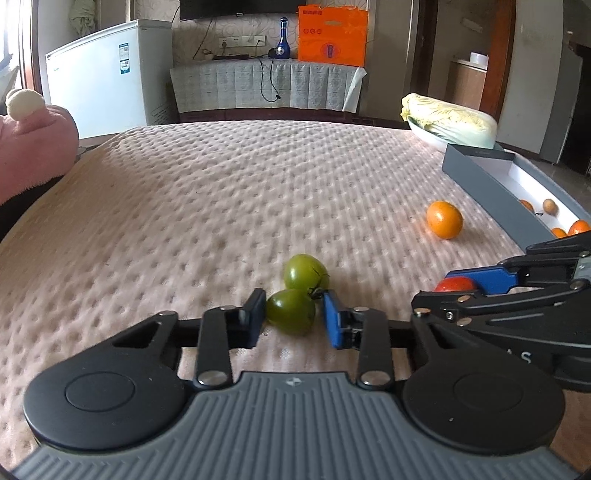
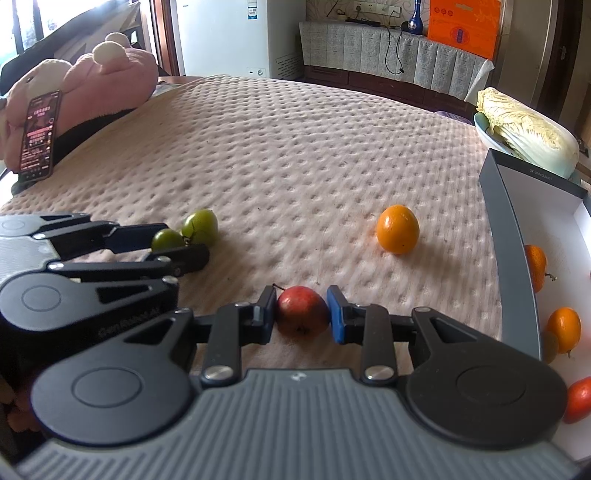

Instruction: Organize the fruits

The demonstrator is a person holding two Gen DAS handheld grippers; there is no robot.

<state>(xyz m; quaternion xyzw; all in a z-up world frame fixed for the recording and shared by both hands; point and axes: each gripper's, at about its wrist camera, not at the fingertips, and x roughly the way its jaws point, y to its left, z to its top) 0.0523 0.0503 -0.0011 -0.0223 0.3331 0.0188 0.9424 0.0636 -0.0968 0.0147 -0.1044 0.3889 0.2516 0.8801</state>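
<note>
Pinkish dimpled bed (image 1: 184,203) across both views, carrying all the loose fruit.

Counted on it: two green tomatoes, touching each other, near and left of centre; one orange (image 1: 444,219) lying alone farther right; one red fruit (image 2: 303,310) near, right of the tomatoes.

Left gripper (image 1: 291,317): jaws pinching the near green tomato (image 1: 291,312), with the far green tomato (image 1: 303,271) just behind it, untouched. Right gripper (image 2: 301,314): jaws pinching the red fruit, which sits on the bed cover.

One grey box (image 1: 480,177) with a white inside along the right edge of the bed, holding at least three orange fruits and one redder one; exact count hidden by its wall. One cabbage (image 1: 450,120) in one pale bowl (image 1: 424,133) beyond the box's far end.

Far left: one pink plush toy (image 2: 110,81), one phone (image 2: 38,134) leaning against it, screen lit.

Beyond the bed: one white fridge (image 1: 110,74) at left, one cloth-draped cabinet (image 1: 258,85) along the far wall, bearing one blue bottle (image 1: 283,37) and one orange bag (image 1: 332,33).
</note>
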